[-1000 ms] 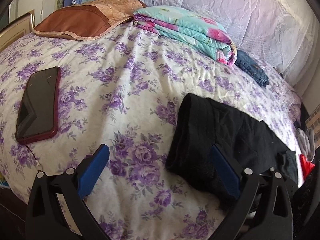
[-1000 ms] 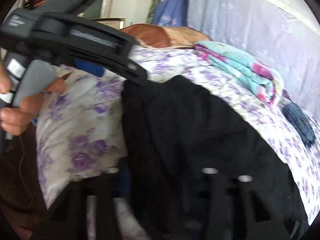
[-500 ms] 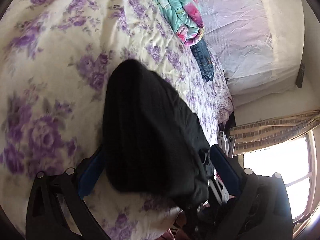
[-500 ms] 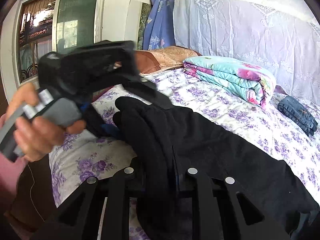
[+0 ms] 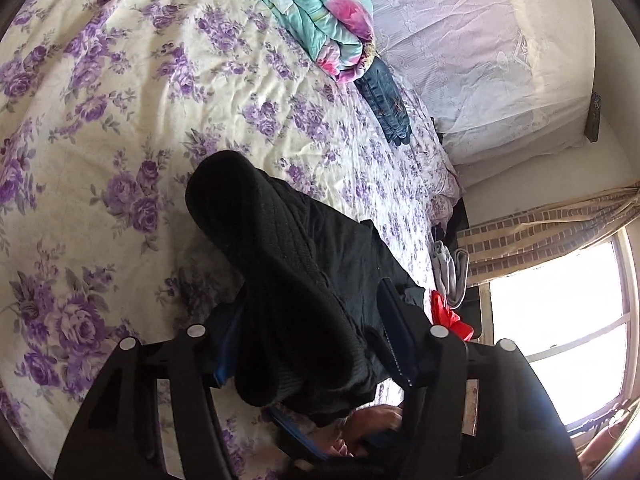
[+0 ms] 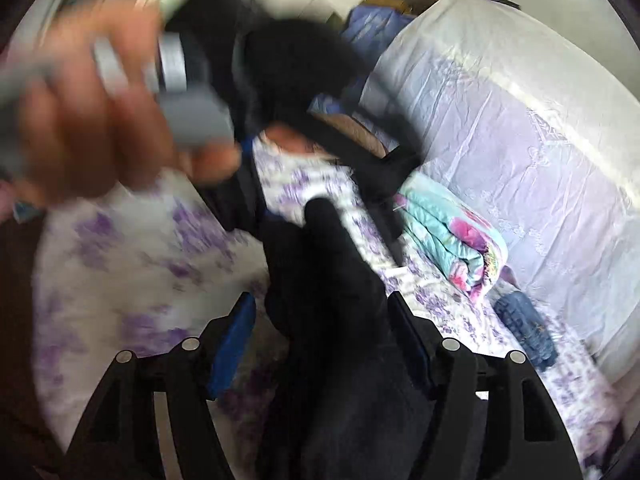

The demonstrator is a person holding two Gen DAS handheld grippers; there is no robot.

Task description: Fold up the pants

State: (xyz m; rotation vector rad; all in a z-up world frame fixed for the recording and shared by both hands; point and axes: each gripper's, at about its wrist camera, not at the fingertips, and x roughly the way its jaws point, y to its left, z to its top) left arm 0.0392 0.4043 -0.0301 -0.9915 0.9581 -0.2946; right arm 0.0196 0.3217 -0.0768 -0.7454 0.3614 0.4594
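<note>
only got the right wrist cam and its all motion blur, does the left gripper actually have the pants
observer: Yes. The left wrist view is sharp: the left gripper is closed on a thick bunch of the black pants, which fills the gap between its fingers.
operator: is that bunch lying on the bed or up
observer: Its far fold looks raised, with a shadow under it on the floral bedsheet.
operator: anything past the pants on that side
observer: A red item and a grey folded cloth sit at the bed's edge, just beyond the pants.
</note>
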